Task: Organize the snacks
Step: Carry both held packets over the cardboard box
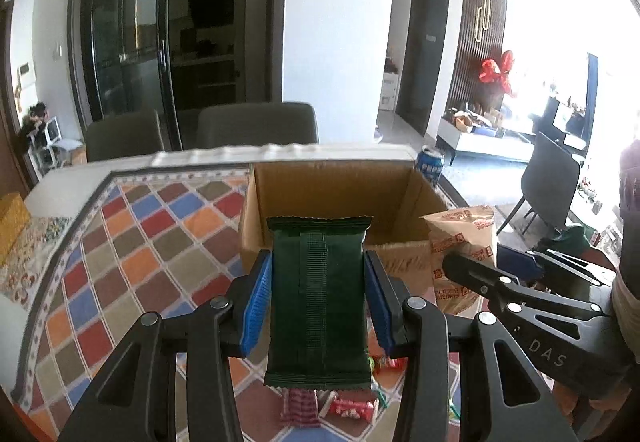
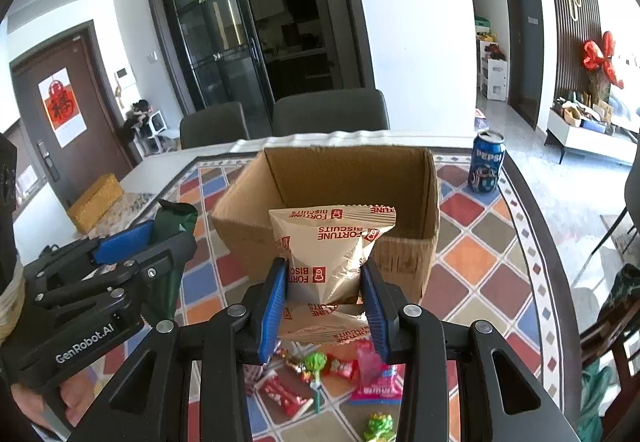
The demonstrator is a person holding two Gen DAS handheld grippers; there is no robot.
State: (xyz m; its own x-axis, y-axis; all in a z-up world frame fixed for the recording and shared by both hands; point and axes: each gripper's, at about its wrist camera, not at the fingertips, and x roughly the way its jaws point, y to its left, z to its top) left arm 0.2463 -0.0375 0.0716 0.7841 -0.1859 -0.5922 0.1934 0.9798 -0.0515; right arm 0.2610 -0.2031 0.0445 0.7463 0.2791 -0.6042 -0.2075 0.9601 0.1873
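Snacks, left wrist view: one green packet [image 1: 318, 306] is clamped upright between the blue pads of the left gripper [image 1: 318, 306], in front of the box [image 1: 332, 178].
Box: one open cardboard box stands on the patterned cloth [image 1: 132, 242], just behind the green packet.
Loose snacks: a few small red wrappers [image 1: 352, 407] lie on the cloth below the packet; their count is unclear here.
Right gripper [image 1: 486, 264]: enters from the right, its fingers closed on one beige biscuit bag [image 1: 464, 238] beside the box's right corner.
Around: one blue can [image 1: 430, 162] stands behind the box's far right corner; two chairs [image 1: 258, 122] stand behind the table.

Snacks, right wrist view: one biscuit bag [image 2: 326, 254] sits squeezed between the right gripper's [image 2: 326, 294] pads, against the box's [image 2: 348, 170] near wall.
Left gripper [image 2: 160, 232]: at the left, fingers pinching the green packet [image 2: 174, 214].
Loose snacks: several red and pink wrappers [image 2: 376, 382] and two green sweets [image 2: 316, 362] lie on the cloth [image 2: 472, 254] below the fingers, partly hidden by them.
Can [image 2: 486, 162]: one, upright, right of the box, well apart.
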